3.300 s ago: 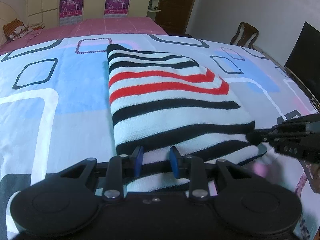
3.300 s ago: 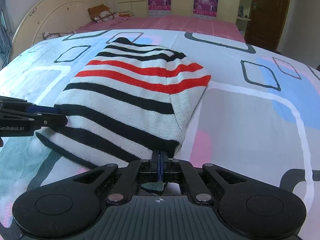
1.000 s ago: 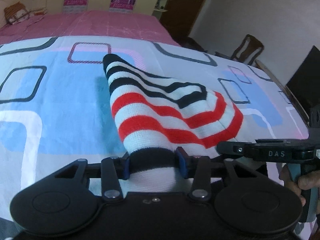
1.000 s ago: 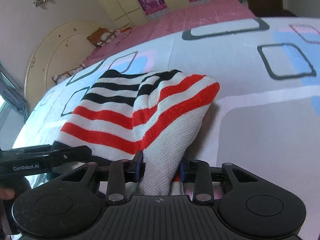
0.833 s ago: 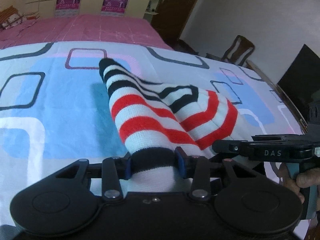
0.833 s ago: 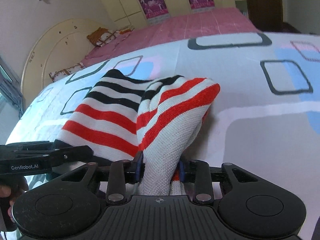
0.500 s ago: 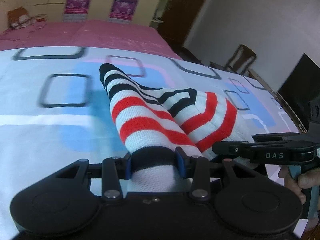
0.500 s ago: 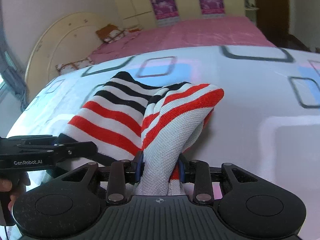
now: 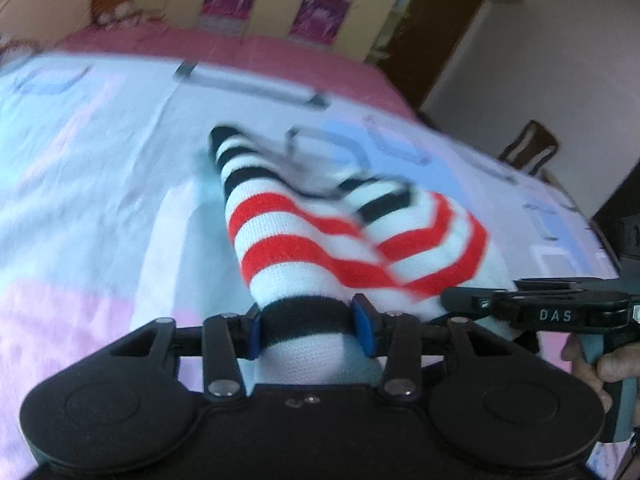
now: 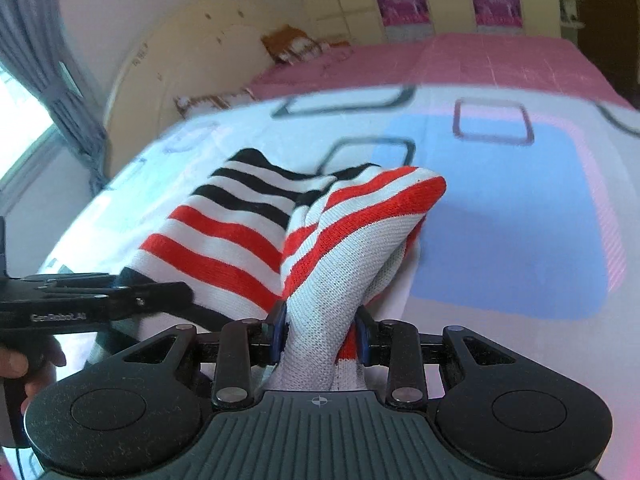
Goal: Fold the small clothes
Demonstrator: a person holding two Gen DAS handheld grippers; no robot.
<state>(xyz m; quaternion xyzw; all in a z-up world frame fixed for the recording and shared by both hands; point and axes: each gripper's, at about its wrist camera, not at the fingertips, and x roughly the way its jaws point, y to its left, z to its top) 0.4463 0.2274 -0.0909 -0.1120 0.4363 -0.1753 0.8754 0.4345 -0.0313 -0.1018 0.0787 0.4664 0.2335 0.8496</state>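
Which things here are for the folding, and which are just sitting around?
For the folding:
striped jumper
left gripper, clamped on it
right gripper, clamped on it

Just around:
bedsheet
chair
soft toy

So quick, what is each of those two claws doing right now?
Left gripper: just eased wider, pads touching the striped sweater.
Right gripper: shut on the sweater.
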